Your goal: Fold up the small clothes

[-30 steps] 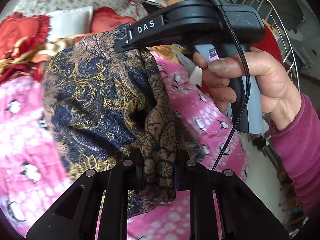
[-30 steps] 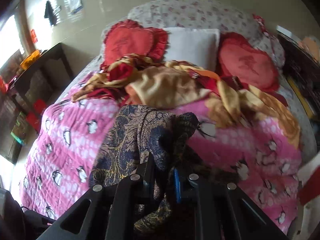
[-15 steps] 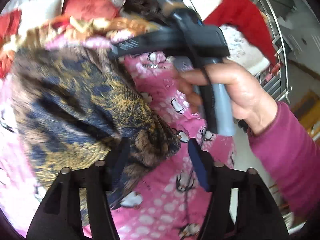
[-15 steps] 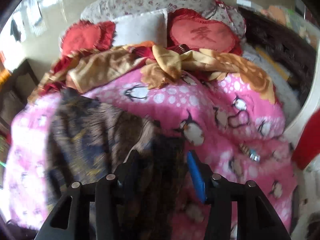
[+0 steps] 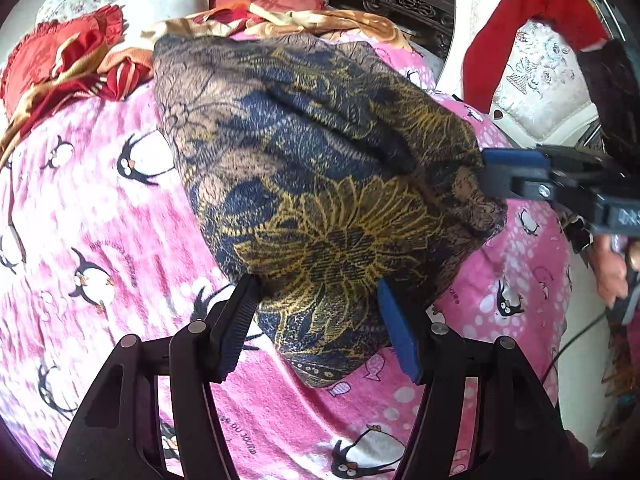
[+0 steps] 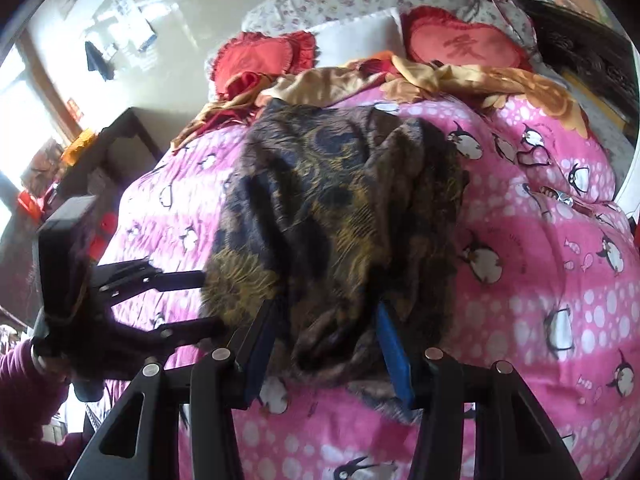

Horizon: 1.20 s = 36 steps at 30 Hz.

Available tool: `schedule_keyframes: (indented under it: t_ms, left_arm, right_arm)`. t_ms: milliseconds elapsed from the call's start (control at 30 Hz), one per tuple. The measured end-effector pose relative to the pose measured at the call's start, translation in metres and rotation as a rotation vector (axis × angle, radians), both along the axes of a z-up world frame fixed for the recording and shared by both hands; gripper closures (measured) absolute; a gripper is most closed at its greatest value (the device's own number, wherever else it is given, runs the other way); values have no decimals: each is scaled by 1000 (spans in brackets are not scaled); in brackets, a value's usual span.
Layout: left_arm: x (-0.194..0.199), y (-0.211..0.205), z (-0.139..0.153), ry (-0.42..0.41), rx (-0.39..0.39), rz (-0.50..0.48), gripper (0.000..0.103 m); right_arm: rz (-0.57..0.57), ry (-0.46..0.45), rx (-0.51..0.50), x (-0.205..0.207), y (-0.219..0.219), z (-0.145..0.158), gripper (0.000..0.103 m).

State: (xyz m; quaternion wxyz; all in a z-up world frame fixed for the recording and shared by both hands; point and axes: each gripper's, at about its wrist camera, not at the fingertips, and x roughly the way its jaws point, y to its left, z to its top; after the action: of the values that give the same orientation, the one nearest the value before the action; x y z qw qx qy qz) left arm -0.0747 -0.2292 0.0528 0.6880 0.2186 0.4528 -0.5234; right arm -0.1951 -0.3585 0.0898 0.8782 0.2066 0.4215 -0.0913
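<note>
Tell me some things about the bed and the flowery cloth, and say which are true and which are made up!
1. The dark flowery cloth lies on a pink blanket with penguins on it. True.
2. The left gripper is squeezed shut on the cloth. False: its fingers are spread apart, with a corner of the cloth lying between them.
3. Red heart-shaped cushions sit at the far end of the bed. True.
4. The blanket has cats on it. False: they are penguins.
5. The right gripper is wide open too. True.
</note>
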Motion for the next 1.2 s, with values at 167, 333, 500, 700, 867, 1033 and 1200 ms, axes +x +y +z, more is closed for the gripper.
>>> schedule_keyframes:
  t_ms: [167, 333, 500, 700, 867, 1033, 1200]
  left_arm:
    - [-5, -1, -7, 14, 13, 20, 41]
    - [-6, 5, -2, 21, 13, 9, 41]
    - [-6, 3, -14, 20, 46, 12, 41]
    - [-11, 11, -1, -4, 18, -3, 41]
    - [-7, 10, 9, -5, -27, 22, 41]
    - [1, -1, 6, 33, -31, 62, 41]
    - [6, -6, 0, 46, -23, 59, 41]
  right_arm:
    - [-9, 46, 62, 12, -9, -26, 84]
    - [-36, 26, 35, -13, -15, -21, 97]
    - [-119, 52, 81, -41, -24, -46, 97]
    - [-230, -69, 186, -55, -51, -31, 93]
    - [-285, -109, 102, -15, -71, -5, 61]
    - [-336, -124, 145, 42, -111, -13, 59]
    - [-337, -91, 79, 80, -128, -17, 95]
